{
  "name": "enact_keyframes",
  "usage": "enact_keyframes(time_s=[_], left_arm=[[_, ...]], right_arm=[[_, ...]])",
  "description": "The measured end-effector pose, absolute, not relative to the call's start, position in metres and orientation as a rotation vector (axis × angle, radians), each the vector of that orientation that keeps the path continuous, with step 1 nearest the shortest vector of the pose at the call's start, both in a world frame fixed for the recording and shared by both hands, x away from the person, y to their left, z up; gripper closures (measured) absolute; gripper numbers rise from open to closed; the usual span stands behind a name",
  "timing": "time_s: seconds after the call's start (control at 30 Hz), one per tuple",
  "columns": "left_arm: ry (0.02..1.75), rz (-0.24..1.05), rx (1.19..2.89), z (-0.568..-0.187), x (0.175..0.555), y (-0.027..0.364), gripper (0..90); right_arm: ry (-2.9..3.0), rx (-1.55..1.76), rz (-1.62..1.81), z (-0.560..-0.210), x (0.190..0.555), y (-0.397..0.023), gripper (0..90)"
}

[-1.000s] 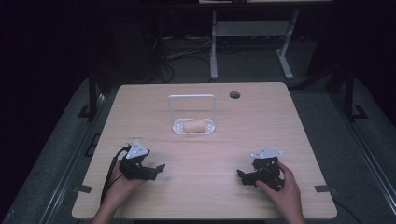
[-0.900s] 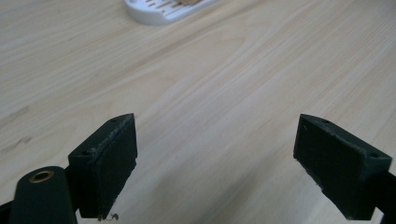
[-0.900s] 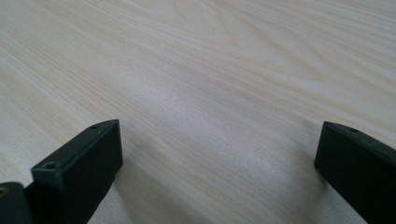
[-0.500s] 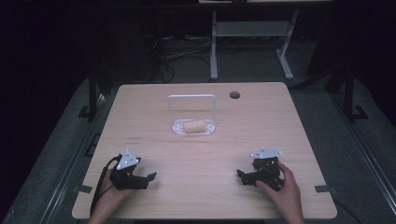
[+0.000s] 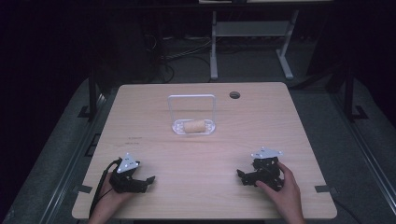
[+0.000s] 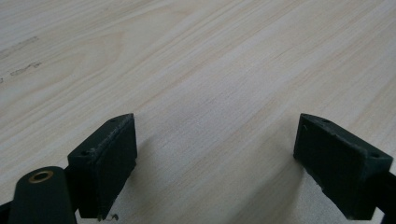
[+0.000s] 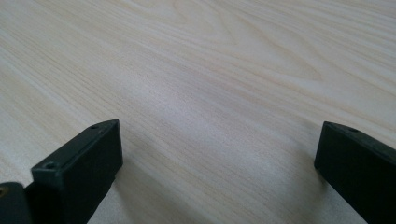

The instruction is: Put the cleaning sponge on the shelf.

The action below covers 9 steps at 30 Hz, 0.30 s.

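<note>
Left gripper (image 5: pixel 140 181): I hold it near the table's front-left corner, low over the wood, jaws spread wide with nothing between them; the left gripper view shows bare wood grain between its two black pads (image 6: pixel 105 161).
Right gripper (image 5: pixel 247 176): I hold it near the front edge toward the right corner, jaws likewise parted and empty, low over the table (image 5: pixel 299 121).
Clear tray (image 5: pixel 193 127): a small transparent dish with a tall upright clear frame at its back, around the table's middle, nearer the far edge, well apart from both grippers.
Bread roll (image 5: pixel 195 126): a short tan roll lying on its side in the tray.
How it should handle: I judge it light, soft and easily crushed, not slippery.
Where to hold: across its short middle, from above or the front, clear of the frame, with a gentle squeeze.
Far edge: a round cable hole (image 5: pixel 234 95) toward the right.
</note>
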<state>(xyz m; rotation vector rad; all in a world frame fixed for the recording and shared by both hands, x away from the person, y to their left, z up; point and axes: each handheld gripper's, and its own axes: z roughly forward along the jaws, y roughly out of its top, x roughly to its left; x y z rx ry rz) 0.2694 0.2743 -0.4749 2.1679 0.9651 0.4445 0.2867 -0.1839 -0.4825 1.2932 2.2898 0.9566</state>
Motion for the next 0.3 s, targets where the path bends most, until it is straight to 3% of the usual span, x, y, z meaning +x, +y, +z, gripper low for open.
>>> enact_keyframes(time_s=[0.3], left_arm=[[0.982,0.426,2.161,-0.4751,0.2706,0.2753,12.8]], right_arm=[[2.29,1.29,0.958,-0.4826,0.2868,-0.184,0.6]])
